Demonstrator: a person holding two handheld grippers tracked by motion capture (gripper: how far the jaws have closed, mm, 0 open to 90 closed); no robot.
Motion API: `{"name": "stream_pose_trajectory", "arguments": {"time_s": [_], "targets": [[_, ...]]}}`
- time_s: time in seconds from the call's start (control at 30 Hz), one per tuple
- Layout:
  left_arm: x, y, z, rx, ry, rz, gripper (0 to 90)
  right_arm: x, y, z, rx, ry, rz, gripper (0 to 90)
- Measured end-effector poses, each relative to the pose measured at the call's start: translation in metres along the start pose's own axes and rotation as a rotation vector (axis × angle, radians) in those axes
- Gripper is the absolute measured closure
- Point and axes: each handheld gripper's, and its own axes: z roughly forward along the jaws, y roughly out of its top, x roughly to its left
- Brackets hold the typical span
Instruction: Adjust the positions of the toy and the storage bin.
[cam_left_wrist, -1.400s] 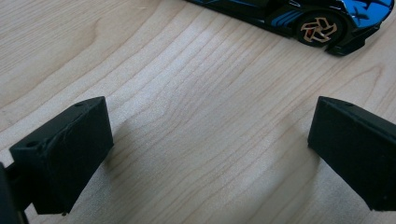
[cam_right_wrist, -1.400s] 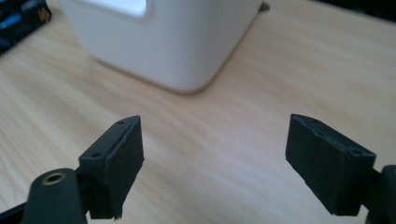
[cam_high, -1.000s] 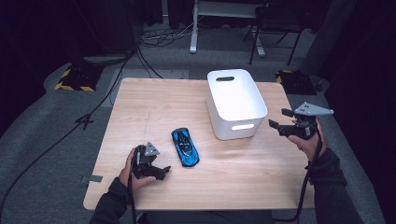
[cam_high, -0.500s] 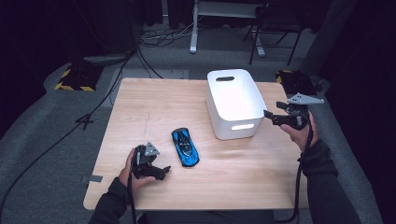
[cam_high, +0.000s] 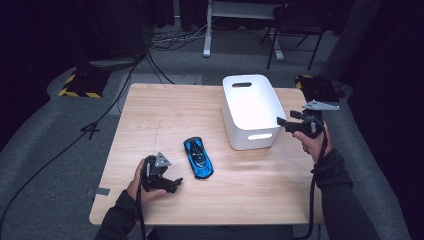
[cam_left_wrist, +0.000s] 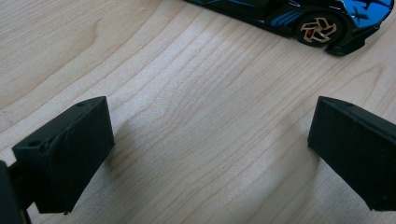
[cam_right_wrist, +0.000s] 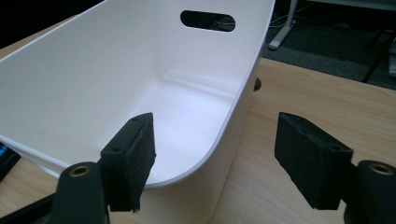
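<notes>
Bin (cam_high: 252, 107) is the landmark: white, empty, at the counter's (cam_high: 165, 110) far right. Nearest me, the left tool (cam_high: 172, 183) rests wide open on the wood, holding nothing, well short of the bin. The blue toy car (cam_high: 198, 157) lies near the bin's front left. The right tool (cam_right_wrist: 215, 154), having just narrowed, straddles the bin's right wall without touching; it should seat deeper over the rim and square up before closing.

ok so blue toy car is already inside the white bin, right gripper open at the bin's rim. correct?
Not quite. The blue toy car lies on the table, left of the white bin, as the high view shows. The bin is empty. The right gripper is open at its rim.
</notes>
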Motion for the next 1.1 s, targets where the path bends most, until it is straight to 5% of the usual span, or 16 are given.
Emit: {"name": "stream_pose_trajectory", "arguments": {"time_s": [0.27, 0.67, 0.87, 1.1], "targets": [[0.0, 0.0, 0.0, -0.002, -0.002, -0.002, 0.6, 0.013, -0.006, -0.005, 0.028, 0.069, 0.01, 29.5], [0.0, 0.0, 0.0, -0.001, -0.002, -0.001, 0.6, 0.045, -0.019, -0.027, 0.043, 0.028, -0.003, 28.3], [0.0, 0.0, 0.0, 0.001, -0.007, -0.005, 0.6, 0.051, -0.021, -0.045, 0.02, 0.006, -0.08, 24.2], [0.0, 0.0, 0.0, -0.001, -0.002, -0.002, 0.6, 0.054, -0.023, -0.063, -0.016, 0.116, -0.205, 23.6]]}}
